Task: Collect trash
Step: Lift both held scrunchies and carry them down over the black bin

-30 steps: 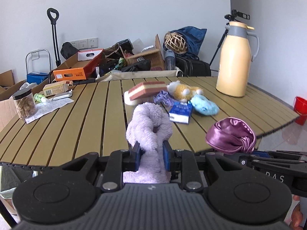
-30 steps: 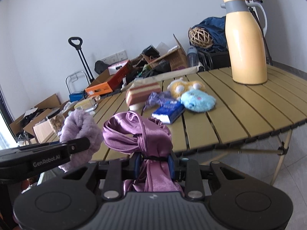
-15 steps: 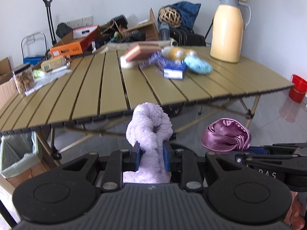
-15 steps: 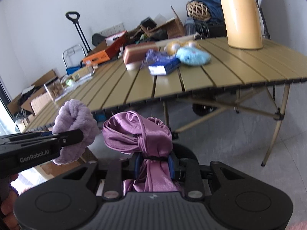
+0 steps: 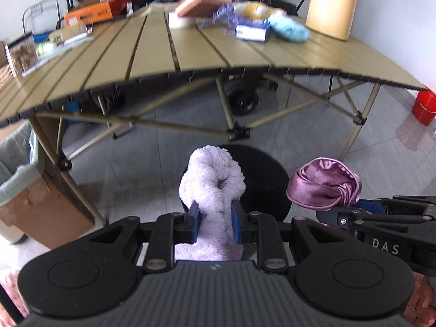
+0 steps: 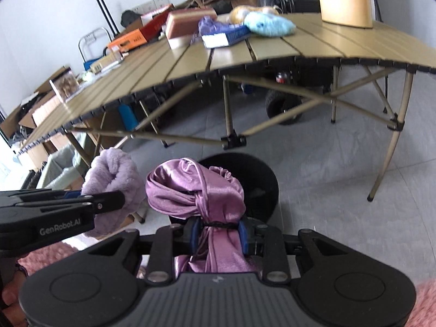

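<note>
My left gripper (image 5: 214,219) is shut on a fluffy lilac fabric loop (image 5: 212,179), which sticks up between the blue pads. My right gripper (image 6: 218,231) is shut on a bundle of purple satin cloth (image 6: 196,188) tied with a thin black band. Both hang side by side over the grey floor, in front of the table's near edge and lower than it. A black round container (image 5: 261,179) (image 6: 253,174) sits on the floor just beyond both bundles. In the left wrist view the satin cloth (image 5: 324,185) shows at the right; in the right wrist view the lilac loop (image 6: 114,171) shows at the left.
The slatted tan table (image 5: 190,54) carries a blue box (image 5: 252,31), soft toys, a pink box and a yellow jug (image 5: 331,5). Its crossed legs (image 5: 234,133) stand close behind the black container. A bag-lined cardboard box (image 5: 21,190) is at the left, a red bucket (image 5: 423,106) at the right.
Both grippers have sunk from table height to below its edge and tipped downward, each keeping its cloth. The floor and the black round container have come into view.
</note>
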Motion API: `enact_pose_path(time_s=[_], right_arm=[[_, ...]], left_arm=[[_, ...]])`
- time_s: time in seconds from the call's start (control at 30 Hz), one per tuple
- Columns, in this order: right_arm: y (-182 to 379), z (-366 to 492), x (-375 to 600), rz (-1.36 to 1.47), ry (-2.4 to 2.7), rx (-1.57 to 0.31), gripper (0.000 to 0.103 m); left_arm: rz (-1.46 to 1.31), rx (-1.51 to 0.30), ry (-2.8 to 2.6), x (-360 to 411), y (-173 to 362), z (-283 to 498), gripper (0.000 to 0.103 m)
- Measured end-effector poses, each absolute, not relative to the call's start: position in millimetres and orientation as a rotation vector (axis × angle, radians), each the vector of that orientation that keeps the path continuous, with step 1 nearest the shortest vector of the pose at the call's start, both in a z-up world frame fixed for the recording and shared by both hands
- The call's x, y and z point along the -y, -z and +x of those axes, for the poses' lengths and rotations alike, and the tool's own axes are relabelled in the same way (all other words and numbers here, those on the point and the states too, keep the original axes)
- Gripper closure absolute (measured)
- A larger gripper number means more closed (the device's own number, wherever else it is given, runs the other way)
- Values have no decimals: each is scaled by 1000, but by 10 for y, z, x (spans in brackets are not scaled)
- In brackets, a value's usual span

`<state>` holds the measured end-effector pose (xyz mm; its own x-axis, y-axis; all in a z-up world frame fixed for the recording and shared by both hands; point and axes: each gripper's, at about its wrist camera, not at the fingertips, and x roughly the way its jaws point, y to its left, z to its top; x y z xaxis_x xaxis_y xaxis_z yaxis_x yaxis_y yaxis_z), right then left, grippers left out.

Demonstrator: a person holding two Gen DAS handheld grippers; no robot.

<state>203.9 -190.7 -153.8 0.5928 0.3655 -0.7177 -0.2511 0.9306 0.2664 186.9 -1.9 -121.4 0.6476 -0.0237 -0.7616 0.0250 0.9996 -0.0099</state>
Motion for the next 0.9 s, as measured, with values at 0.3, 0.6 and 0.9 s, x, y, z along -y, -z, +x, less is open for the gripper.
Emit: enact_pose_path(time_s=[0.3,0.6,0.9], right_arm=[[1812,2105,1965,139,-331,-947,76],[2067,2210,2024,140,-292,-1018,76],[2227,2373,2131,164,-257,-1052,76]], left_arm=[[-6,-941,24,8,1448,1997,80],[-21,-1058,15,-5,1803,2141,80],[-66,-1130,-23,-162,2002,2268,80]])
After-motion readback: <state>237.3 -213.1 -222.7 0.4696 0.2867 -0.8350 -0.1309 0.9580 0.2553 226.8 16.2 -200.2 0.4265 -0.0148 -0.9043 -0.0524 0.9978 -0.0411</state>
